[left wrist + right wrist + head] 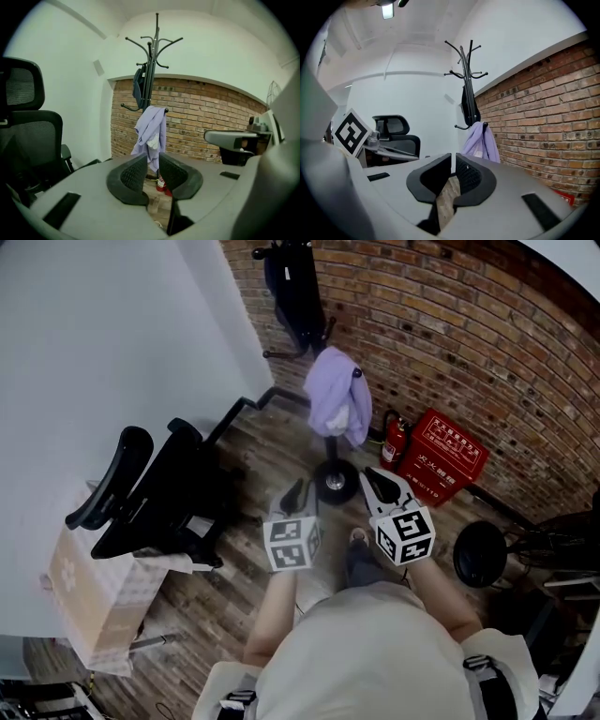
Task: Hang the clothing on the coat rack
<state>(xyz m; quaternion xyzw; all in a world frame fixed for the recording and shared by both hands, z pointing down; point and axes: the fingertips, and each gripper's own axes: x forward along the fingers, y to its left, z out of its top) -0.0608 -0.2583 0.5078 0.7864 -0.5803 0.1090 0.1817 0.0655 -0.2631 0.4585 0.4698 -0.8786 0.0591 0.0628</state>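
A lavender garment [333, 399] hangs from a lower hook of the black coat rack [335, 481], in front of the brick wall. A dark garment [295, 287] hangs higher on the same rack. In the left gripper view the lavender garment [151, 131] and the rack [150, 56] stand straight ahead, well beyond the jaws. My left gripper [296, 493] and right gripper [380, 484] are held side by side, short of the rack's base and apart from the clothing. Both are shut down to a narrow slit, with nothing between the jaws.
A black office chair [159, 493] stands to the left beside a white wall. A fire extinguisher [391, 442] and a red box [445, 456] sit against the brick wall on the right. A cardboard box [89, 592] lies near left. A black round seat [480, 554] is on the right.
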